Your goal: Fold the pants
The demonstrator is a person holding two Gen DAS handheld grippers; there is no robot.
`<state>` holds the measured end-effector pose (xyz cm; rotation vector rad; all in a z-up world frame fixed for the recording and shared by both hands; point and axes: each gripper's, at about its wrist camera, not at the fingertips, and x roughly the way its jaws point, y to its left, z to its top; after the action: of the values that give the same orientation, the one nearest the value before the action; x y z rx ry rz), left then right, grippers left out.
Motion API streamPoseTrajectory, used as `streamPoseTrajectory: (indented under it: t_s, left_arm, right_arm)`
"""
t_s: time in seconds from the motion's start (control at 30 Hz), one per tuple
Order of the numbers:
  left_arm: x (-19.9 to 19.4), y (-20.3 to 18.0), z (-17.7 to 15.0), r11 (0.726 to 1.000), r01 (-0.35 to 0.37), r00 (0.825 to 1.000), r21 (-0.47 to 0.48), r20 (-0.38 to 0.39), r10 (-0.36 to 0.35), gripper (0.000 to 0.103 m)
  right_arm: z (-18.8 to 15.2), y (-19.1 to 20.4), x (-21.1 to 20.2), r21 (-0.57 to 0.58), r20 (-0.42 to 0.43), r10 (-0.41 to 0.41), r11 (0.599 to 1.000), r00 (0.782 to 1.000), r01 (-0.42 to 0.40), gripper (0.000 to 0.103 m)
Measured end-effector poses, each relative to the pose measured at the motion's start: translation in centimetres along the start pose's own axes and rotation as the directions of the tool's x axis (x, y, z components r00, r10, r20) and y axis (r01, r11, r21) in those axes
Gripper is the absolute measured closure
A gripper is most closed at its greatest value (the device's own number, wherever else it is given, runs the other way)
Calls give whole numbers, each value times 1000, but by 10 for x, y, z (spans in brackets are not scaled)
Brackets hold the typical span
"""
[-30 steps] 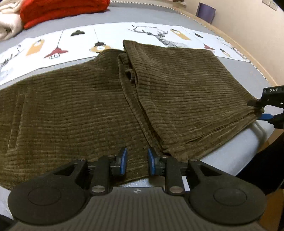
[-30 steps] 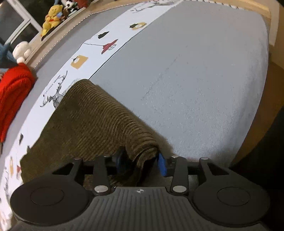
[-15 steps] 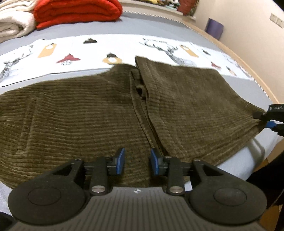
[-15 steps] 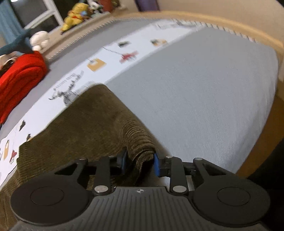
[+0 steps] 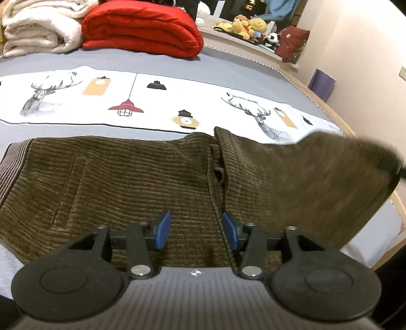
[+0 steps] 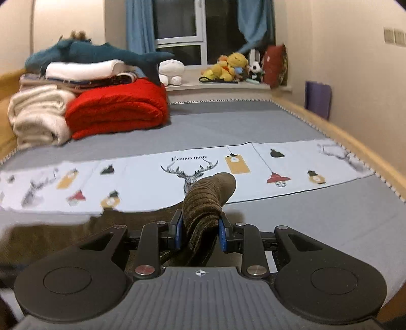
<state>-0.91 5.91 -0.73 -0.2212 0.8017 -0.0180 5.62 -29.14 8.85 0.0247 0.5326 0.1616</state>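
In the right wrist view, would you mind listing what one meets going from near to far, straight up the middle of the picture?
Right gripper shut on the pants → white printed bed runner → bare grey bedspread → window ledge with plush toys → window.

The left gripper [image 5: 195,228] and the right gripper [image 6: 199,231] are alike: matte black textured linkage arms, large round embossed discs at each side, two silver screw heads, blue finger pads [image 5: 162,229], and a ribbed grey housing bearing a small white compass-like mark.
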Motion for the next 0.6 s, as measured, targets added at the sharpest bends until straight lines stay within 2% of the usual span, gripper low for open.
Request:
streamPoseTrajectory:
  t_s: [0.1,0.13,0.2,0.3,0.33,0.37,0.47,0.6]
  left_arm:
    - [-2,8,8,999,-6,999,-49,-42,4,45]
    - [-5,9,12,998,-12,999,-60,-52,8,45]
    - [-10,9,22,996,3,998,-92,-59,-8,44]
    - [-20,1,39,987,86,993,-136,-64,-96,39]
    - [-22,-3,45,981,123,989,-153,-62,-134,32]
    - [-25,-7,51,971,163,983,-173,-60,-176,29]
    - [-24,-22,70,936,263,957,-234,-59,-284,29]
    - [-11,-41,95,884,367,909,-289,-90,-407,28]
  right_arm:
    - [-17,10,12,-2,-50,-36,999,998,36,75]
    - [-17,16,12,-15,-41,-41,999,998,40,75]
    - [-17,34,8,-120,10,-33,992,999,34,75]
    - [-22,56,3,-260,55,17,966,998,-2,75]
    - [-25,64,1,-302,65,36,953,997,-15,75]
    - [-27,69,-2,-333,74,54,943,996,-27,75]
    - [-32,87,-10,-423,104,113,904,988,-59,75]
    - [-37,103,-19,-511,119,168,856,978,-85,75]
